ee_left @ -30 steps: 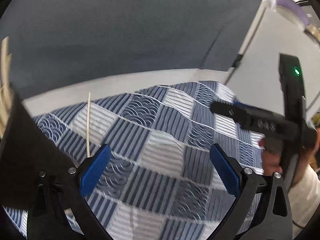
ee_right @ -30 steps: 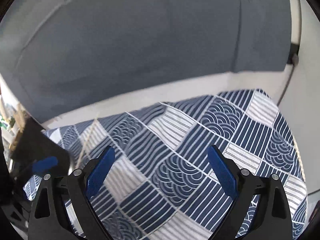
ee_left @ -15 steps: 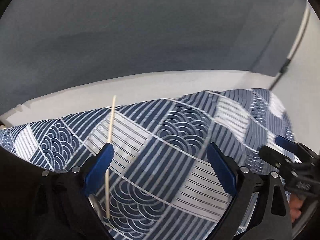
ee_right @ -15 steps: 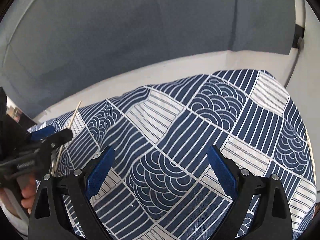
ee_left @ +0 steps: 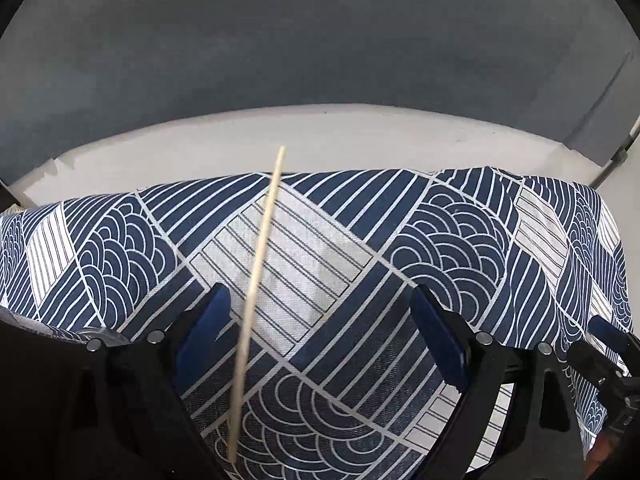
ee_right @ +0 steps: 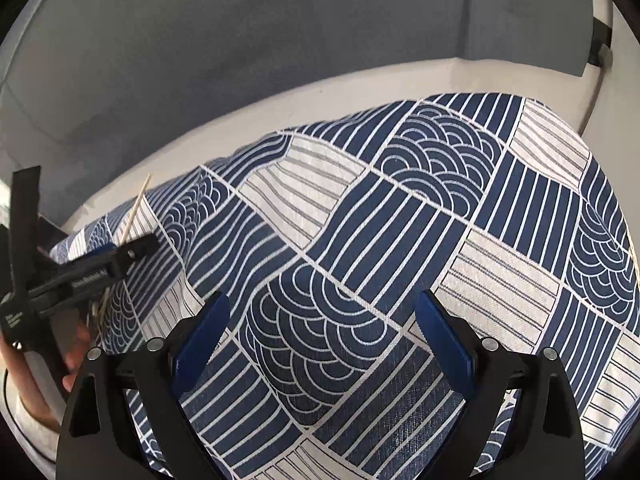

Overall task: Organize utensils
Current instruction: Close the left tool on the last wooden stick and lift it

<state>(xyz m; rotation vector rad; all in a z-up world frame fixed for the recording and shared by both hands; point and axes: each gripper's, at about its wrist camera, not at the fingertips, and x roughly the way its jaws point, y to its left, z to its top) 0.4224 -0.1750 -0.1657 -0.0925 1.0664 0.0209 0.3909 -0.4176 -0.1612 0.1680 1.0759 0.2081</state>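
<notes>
Fingers [ee_left: 204,328] of my left gripper [ee_left: 320,336] spread, just been narrowing, straddling the thin wooden skewer [ee_left: 260,260] on the left of the patterned cloth [ee_left: 460,224], ready to pinch; right gripper [ee_right: 324,336] released, empty

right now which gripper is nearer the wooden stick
Left. The wooden stick lies between the open left gripper fingers, untouched; the right gripper hovers off to its right over the cloth.

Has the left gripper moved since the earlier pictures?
Yes. The left gripper went left and down over the patterned cloth; the wooden stick is now between its closing jaws.
</notes>
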